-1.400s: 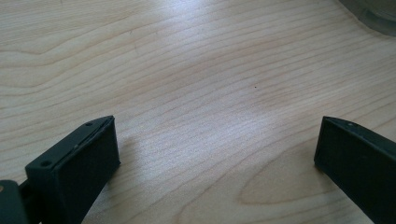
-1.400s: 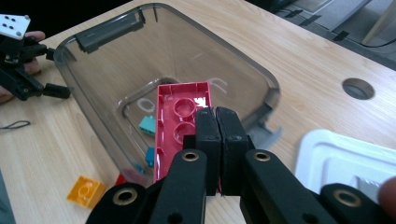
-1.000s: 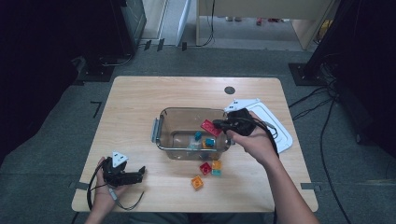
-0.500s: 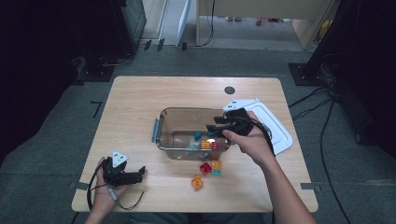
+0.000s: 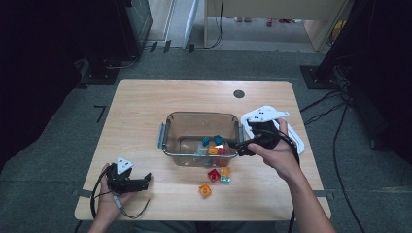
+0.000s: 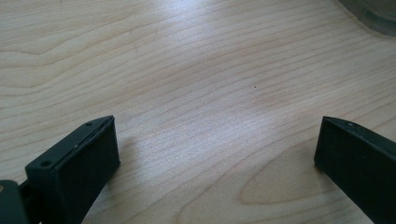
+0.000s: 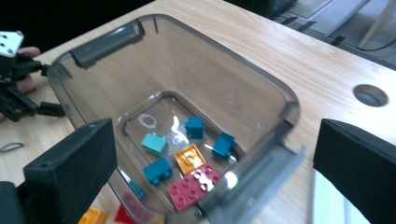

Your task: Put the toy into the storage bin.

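A clear plastic container (image 5: 170, 127) stands mid-table with several bricks in it: a red plate (image 7: 195, 181), an orange tile (image 7: 189, 157) and teal blocks (image 7: 154, 143). My right gripper (image 5: 236, 146) hovers at the container's right end. Its jaws have just been opening and now stand wide apart (image 7: 215, 144) above the container's rim, with nothing between them. My left gripper (image 5: 145, 180) rests near the table's front left corner, open over bare wood (image 6: 217, 140).
Loose bricks lie in front of the container: a red one (image 5: 213, 174), an orange one (image 5: 204, 189) and an orange-and-teal pair (image 5: 224, 174). A white lid (image 5: 297, 138) lies to the right of the container. A cable hole (image 5: 238, 93) sits near the far edge.
The right gripper held a red brick over the container; its jaws have opened, the brick now lies inside, and the gripper has drawn back to the right. The left hand stayed put.
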